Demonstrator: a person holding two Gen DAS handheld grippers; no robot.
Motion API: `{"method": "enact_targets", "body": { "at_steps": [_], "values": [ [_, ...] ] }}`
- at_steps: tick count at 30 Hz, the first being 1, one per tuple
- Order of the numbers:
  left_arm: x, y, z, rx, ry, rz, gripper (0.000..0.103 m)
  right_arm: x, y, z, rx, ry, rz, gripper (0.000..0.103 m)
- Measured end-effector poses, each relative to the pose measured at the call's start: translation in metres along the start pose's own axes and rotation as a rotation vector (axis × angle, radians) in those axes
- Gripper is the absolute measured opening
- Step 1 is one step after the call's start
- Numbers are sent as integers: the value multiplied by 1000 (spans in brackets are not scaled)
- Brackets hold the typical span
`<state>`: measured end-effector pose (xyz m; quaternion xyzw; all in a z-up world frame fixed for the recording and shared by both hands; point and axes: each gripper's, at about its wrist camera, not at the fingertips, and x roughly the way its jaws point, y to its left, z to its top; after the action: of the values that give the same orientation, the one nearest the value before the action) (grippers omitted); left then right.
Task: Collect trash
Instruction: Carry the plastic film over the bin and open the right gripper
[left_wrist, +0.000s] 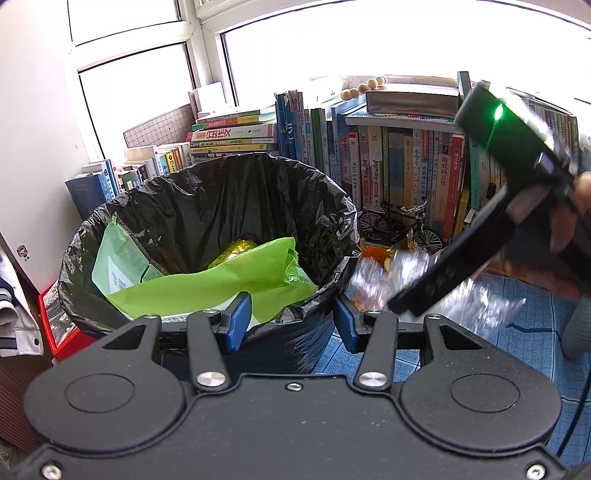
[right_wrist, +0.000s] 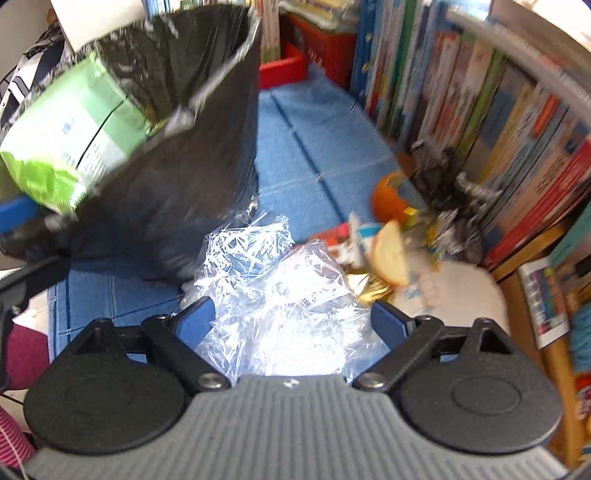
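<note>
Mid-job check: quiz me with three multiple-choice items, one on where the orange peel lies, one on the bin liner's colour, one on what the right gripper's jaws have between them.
1. The orange peel lies:
A. in the bin
B. on the blue mat by the books
C. on the window sill

2. The bin liner is:
A. white
B. red
C. black

3. Between the right gripper's jaws is:
A. nothing
B. crumpled clear plastic
C. a book

Key:
1 B: the orange peel sits on the blue mat below the books.
2 C: the bin liner is glossy black.
3 B: crumpled clear plastic spans the right gripper from pad to pad.
</note>
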<state>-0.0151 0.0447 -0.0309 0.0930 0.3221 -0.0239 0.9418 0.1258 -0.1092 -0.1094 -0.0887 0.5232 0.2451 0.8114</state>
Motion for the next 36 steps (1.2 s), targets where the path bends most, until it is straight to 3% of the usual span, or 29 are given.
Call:
{"method": "enact_targets", "body": {
  "at_steps": [10, 18, 27, 36],
  "values": [
    [1, -1, 2, -3, 3, 3, 47, -66, -21, 40, 58, -193, -36, 92],
    [3, -4, 2, 2, 4, 8, 48, -101, -15, 59, 17, -332, -58, 92],
    [3, -6, 1, 3, 4, 11, 48, -113, 6, 67, 4, -390, -2, 92],
    [3, -7, 0, 5, 2, 11, 48, -117, 39, 87, -36, -453, 114, 92]
  ]
}}
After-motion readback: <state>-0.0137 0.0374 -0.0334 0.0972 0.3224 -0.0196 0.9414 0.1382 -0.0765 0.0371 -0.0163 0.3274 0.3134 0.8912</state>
